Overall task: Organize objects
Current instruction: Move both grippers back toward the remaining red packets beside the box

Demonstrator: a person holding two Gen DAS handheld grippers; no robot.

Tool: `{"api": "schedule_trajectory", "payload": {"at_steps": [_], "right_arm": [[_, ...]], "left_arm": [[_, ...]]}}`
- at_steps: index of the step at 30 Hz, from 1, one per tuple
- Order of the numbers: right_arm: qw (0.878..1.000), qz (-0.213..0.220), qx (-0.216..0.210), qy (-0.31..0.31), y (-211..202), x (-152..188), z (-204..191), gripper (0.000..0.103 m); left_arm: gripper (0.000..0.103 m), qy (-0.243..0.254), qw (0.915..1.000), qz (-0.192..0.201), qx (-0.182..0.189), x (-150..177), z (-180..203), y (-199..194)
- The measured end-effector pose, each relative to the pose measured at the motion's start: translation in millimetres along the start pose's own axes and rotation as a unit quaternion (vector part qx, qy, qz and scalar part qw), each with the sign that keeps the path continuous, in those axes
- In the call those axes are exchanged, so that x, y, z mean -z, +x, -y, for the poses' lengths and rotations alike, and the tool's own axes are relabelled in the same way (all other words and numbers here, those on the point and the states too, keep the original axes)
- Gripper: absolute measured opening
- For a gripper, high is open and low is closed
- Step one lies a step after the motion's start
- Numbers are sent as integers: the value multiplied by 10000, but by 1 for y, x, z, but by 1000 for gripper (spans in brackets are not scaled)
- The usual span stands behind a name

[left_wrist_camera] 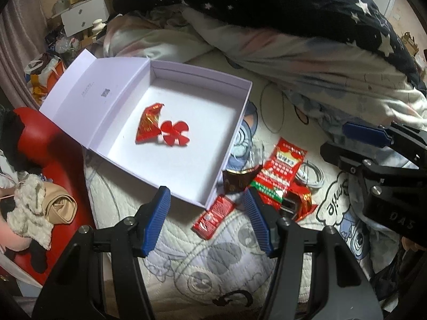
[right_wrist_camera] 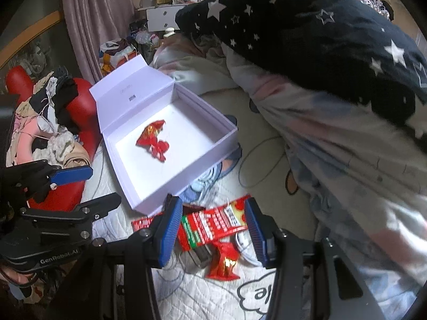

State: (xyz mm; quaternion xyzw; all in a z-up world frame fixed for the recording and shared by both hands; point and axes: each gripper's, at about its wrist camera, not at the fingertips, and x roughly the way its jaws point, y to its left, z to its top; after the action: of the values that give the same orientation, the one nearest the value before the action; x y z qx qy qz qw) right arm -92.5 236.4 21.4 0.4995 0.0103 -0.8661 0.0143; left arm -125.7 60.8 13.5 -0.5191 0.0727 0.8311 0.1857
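Blue ribbed pads fill the foreground: the left gripper [left_wrist_camera: 206, 213] hangs with its jaws apart and nothing between them, poised over the near corner of the open lavender cardboard box [left_wrist_camera: 229, 144] and a small flat red sachet [left_wrist_camera: 213, 217] lying just outside that corner on the white quilted bedspread [left_wrist_camera: 186, 266]. Over to its right, the right gripper [right_wrist_camera: 213, 229] is spread too, unloaded, straddling a long red-and-green printed snack packet [right_wrist_camera: 213, 224], with a small crinkled red foil candy [right_wrist_camera: 224, 265] just below its pads and a coil of white cable [right_wrist_camera: 245, 242] tucked beside its right finger.

Inside the box already: a red-and-gold foil wrapper [left_wrist_camera: 149, 126] touching a red flower-shaped piece [left_wrist_camera: 174, 133]. So it looks like the gathering step, partly done, with the loose red packets next. My read is that each gripper needs to drop onto its packet, pinch a flat edge, then lift over the box wall.

Room is decent ahead; the box floor is mostly bare. Watch that near wall, the propped lid on the far-left side, and the rumpled star-print duvet [right_wrist_camera: 320, 40] crowding the right gripper's outer side.
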Motion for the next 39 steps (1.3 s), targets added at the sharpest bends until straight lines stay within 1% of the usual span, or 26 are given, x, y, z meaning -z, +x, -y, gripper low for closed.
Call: {"api": "schedule_trajectory", "payload": {"at_steps": [3, 7, 16, 21, 24, 25, 26, 28, 30, 34, 39], "right_arm": [[10000, -81, -32, 47, 4, 11, 3, 49], [9998, -177, -80, 102, 9, 25, 6, 49], [9985, -444, -242, 211, 29, 56, 13, 49], [9965, -591, -478, 334, 40, 70, 19, 49], [9957, -669, -526, 375, 46, 77, 22, 49], [9954, -690, -548, 384, 47, 79, 23, 49], [9950, -717, -579, 396, 49, 81, 24, 49], [9936, -771, -701, 438, 53, 87, 27, 50], [9929, -807, -730, 475, 56, 92, 30, 52], [9910, -937, -782, 548, 66, 98, 36, 53], [9891, -1008, -779, 732, 77, 104, 45, 53]], "left_arm": [[57, -40, 10000, -66, 36, 9, 2, 4], [57, -136, 9999, -52, 64, 17, 1, 6], [57, -263, 9993, -246, 134, 38, 1, 23], [57, -298, 9985, -392, 245, 48, 5, 34], [57, -269, 9981, -481, 281, 51, 10, 41], [61, -247, 9978, -572, 236, 52, 12, 46], [62, -236, 9976, -608, 227, 53, 13, 48], [62, -257, 9972, -640, 296, 56, 14, 53], [63, -312, 9967, -674, 329, 57, 14, 57], [63, -376, 9960, -762, 272, 58, 11, 66], [63, -650, 9940, -785, 390, 58, -3, 74]]}}
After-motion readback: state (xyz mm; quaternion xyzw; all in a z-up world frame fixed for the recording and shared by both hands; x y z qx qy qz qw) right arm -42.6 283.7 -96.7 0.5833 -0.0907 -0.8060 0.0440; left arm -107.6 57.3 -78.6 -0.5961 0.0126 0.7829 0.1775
